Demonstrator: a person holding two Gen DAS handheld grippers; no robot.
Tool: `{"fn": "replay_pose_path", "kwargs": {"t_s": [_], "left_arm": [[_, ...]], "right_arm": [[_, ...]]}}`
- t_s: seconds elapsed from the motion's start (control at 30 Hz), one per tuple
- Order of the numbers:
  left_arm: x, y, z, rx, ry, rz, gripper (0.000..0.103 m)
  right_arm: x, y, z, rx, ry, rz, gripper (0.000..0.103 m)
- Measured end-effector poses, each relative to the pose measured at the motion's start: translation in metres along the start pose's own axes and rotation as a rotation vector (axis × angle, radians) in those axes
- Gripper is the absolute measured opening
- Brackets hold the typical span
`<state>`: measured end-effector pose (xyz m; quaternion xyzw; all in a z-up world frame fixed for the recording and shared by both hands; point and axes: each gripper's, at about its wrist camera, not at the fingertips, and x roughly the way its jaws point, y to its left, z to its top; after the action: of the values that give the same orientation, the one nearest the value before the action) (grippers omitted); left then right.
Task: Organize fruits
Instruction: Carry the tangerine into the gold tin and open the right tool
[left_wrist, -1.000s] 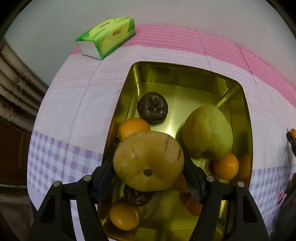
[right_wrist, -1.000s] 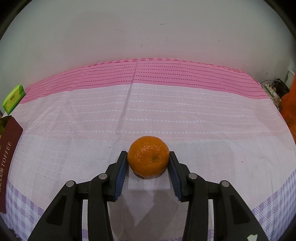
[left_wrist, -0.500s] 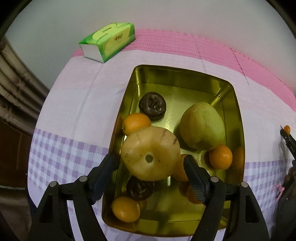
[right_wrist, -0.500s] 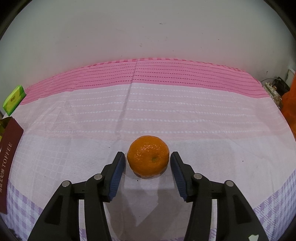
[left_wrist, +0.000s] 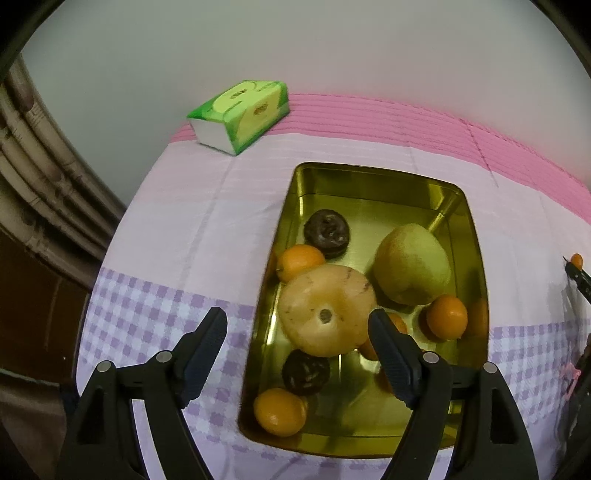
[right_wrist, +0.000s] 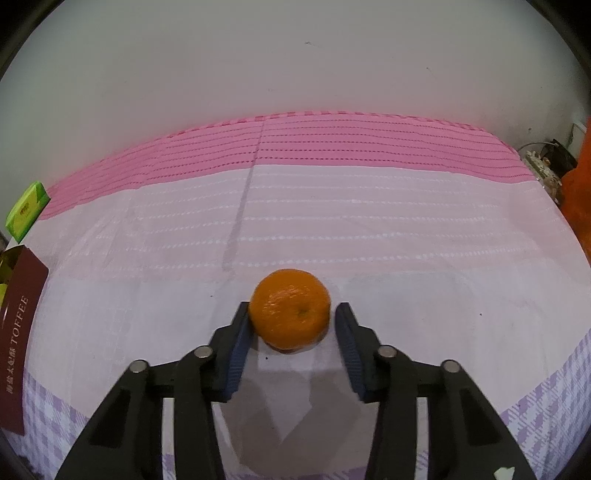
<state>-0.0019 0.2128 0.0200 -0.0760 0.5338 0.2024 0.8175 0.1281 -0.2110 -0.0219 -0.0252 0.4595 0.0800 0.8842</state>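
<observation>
Left gripper (left_wrist: 297, 326) spread wide above the gold tin (left_wrist: 476, 258), holding nothing; right gripper (right_wrist: 291, 325) has just been closing around a tangerine (right_wrist: 290, 308), right pad apart.

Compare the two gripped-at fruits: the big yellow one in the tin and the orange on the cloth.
The yellow fruit is larger, pale and blemished; the orange is small and bright. The yellow fruit lies in the gold tin among other fruit; the orange sits alone on the tablecloth. Both are round.

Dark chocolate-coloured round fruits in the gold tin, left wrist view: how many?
2. One dark fruit lies near the far end of the gold tin; the other dark fruit sits nearer the camera, just below the big yellow fruit, which may hide more.
</observation>
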Motion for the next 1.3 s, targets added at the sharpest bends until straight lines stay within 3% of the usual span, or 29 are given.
{"fn": "replay_pose_path", "kwargs": {"t_s": [0.27,0.4,0.63,0.97,1.3], "left_arm": [[0.002,0.017,-0.002,-0.049,0.003,0.007,0.080],[0.001,0.026,-0.005,-0.076,-0.002,0.015,0.086],[-0.001,0.046,-0.009,-0.124,0.005,0.018,0.088],[-0.006,0.077,-0.018,-0.208,0.014,0.034,0.088],[-0.017,0.096,-0.033,-0.253,0.013,0.069,0.089]], "right_arm": [[-0.010,0.016,-0.001,-0.056,-0.009,-0.032,0.037],[-0.024,0.033,0.000,-0.091,-0.021,0.000,0.037],[-0.049,0.076,-0.001,-0.162,-0.039,0.089,0.037],[-0.086,0.173,-0.011,-0.322,-0.042,0.258,0.037],[-0.108,0.264,-0.034,-0.447,0.009,0.458,0.037]]}}
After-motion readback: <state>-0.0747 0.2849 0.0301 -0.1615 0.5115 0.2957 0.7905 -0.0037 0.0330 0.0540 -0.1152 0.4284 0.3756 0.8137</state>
